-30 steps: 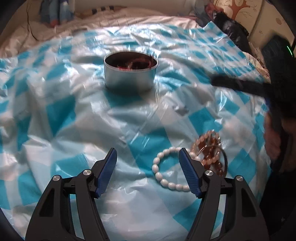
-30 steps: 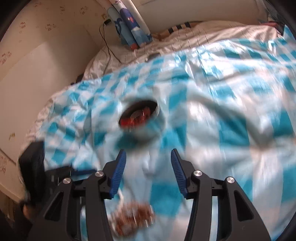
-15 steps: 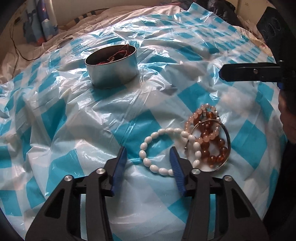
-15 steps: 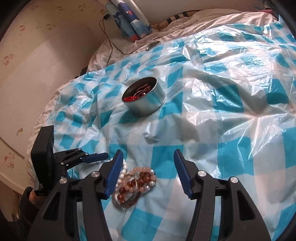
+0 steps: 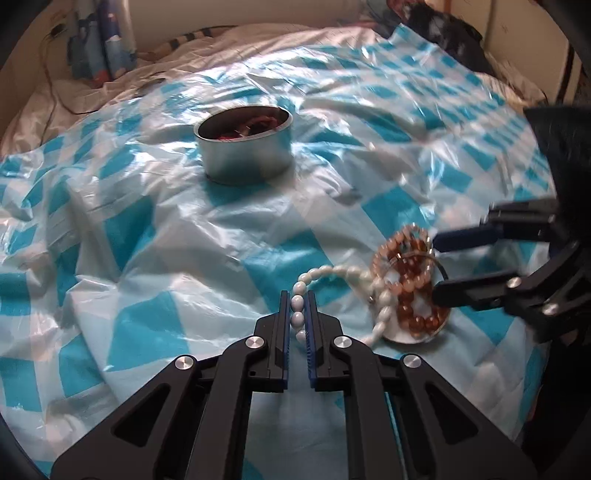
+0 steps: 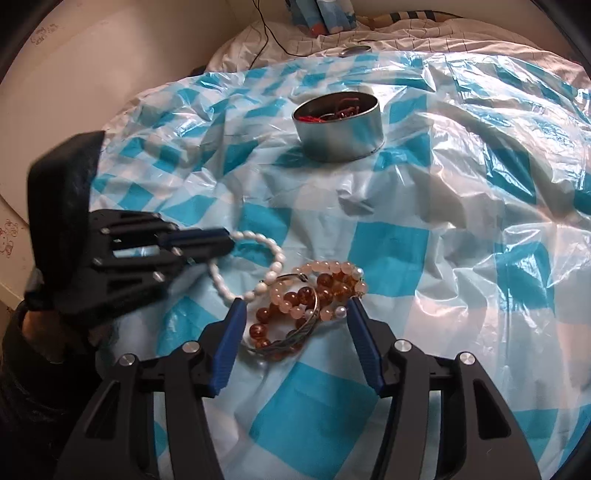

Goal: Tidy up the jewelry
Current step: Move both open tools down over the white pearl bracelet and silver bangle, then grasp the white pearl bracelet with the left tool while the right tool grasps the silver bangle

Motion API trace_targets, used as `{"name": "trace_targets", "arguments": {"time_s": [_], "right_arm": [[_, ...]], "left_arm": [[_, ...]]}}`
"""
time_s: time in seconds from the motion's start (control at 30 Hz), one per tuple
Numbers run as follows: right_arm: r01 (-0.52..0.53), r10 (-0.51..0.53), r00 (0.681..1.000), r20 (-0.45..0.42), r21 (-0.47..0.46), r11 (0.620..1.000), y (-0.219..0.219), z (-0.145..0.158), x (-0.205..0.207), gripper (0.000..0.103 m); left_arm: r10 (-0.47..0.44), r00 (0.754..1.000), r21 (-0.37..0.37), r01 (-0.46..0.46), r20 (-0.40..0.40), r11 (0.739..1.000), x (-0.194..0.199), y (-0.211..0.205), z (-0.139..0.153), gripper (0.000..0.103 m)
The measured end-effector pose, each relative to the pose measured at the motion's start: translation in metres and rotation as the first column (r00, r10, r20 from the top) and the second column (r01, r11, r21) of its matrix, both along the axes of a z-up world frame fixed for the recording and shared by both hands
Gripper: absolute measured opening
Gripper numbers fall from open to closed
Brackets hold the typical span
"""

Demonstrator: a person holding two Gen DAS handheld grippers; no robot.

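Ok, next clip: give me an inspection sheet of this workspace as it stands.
Surface: crinkled blue-and-white checked plastic sheet spread over a bed.
Job's things: white bead bracelet; heap of amber and pink bead bracelets with a metal bangle; round metal tin already holding red items.
Clutter: nothing seen on the sheet.
Grippers: left tool has just closed on the white bead bracelet; right tool open, straddling the heap.
Cables: black cable on the bedding behind.
Surroundings: beige wall, blue patterned object at the headboard.
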State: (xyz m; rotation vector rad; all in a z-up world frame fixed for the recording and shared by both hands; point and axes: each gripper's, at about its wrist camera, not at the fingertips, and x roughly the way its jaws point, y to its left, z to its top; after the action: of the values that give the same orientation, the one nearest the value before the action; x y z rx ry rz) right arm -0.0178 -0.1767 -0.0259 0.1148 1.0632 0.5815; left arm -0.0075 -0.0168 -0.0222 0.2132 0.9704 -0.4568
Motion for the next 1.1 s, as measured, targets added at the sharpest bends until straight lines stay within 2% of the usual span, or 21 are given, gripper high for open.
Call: {"name": "trace_targets", "arguments": {"time_s": [0.07,0.13,0.17,0.27,0.33,0.47,0.57,0.67,0.7,0.73,0.8,0.93,0.97,1.03,1.1], "right_arm": [[0.009,-0.009,1.000,0.001,-0.013,1.000,-0.001,-0.002,0.002,0.038],[0.004,-0.004,1.000,0.002,-0.022,1.000,-0.002,-0.003,0.001,0.021],[-0.009,0.009,1.000,0.001,-0.020,1.000,-0.001,-0.002,0.001,0.018],[-0.023,0.024,1.000,0.020,-0.038,0.999,0.001,0.000,-0.003,0.013],[-0.020,0.020,1.000,0.021,-0.019,1.000,-0.003,0.003,-0.002,0.009],[0.005,-0.006,1.000,0.030,0.047,0.999,-0.016,0.012,-0.001,0.008],[0.020,-0.022,0.999,0.034,0.050,0.999,-0.020,0.015,0.001,0.008],[0.008,-0.007,1.000,-0.012,0.066,0.998,-0.019,0.009,0.003,0.008],[0.012,-0.010,1.000,-0.023,0.067,0.998,-0.019,0.008,0.003,0.012],[0.011,-0.009,0.999,-0.032,0.070,0.998,-0.019,0.007,0.003,0.031],[0.019,-0.016,0.999,-0.038,0.080,0.997,-0.017,0.006,0.002,0.049],[-0.004,0.006,0.999,-0.035,0.059,0.998,-0.009,0.003,-0.001,0.047],[-0.017,0.018,0.999,-0.039,0.041,0.999,-0.005,0.000,-0.001,0.044],[-0.028,0.027,0.999,-0.035,-0.006,1.000,0.000,-0.004,-0.002,0.023],[-0.036,0.036,0.999,-0.011,-0.037,0.999,0.003,-0.003,-0.004,0.010]], "left_arm": [[0.011,1.000,-0.020,-0.010,0.002,1.000,0.002,0.004,0.003,0.007],[0.017,1.000,-0.026,-0.017,0.008,1.000,0.003,0.005,0.005,0.007],[0.017,1.000,-0.026,-0.017,0.007,1.000,0.004,0.005,0.005,0.007],[0.021,1.000,-0.024,-0.021,0.008,0.999,0.005,0.006,0.006,0.007],[0.023,1.000,-0.025,-0.023,0.010,0.999,0.006,0.006,0.006,0.007],[0.028,1.000,-0.044,-0.028,0.011,0.999,0.007,0.007,0.007,0.007],[0.027,1.000,-0.043,-0.027,0.011,0.999,0.007,0.007,0.008,0.007],[0.028,1.000,-0.040,-0.027,0.010,0.999,0.007,0.007,0.008,0.007],[0.029,1.000,-0.040,-0.028,0.012,0.999,0.007,0.007,0.008,0.007],[0.030,0.999,-0.041,-0.030,0.012,0.999,0.007,0.007,0.008,0.007],[0.030,0.999,-0.040,-0.029,0.012,0.999,0.007,0.006,0.008,0.007],[0.028,1.000,-0.034,-0.028,0.010,0.999,0.007,0.007,0.007,0.007],[0.027,1.000,-0.034,-0.027,0.009,0.999,0.007,0.006,0.007,0.007],[0.027,1.000,-0.031,-0.026,0.010,0.999,0.007,0.007,0.006,0.007],[0.028,1.000,-0.032,-0.028,0.009,0.999,0.007,0.007,0.006,0.007]]}}
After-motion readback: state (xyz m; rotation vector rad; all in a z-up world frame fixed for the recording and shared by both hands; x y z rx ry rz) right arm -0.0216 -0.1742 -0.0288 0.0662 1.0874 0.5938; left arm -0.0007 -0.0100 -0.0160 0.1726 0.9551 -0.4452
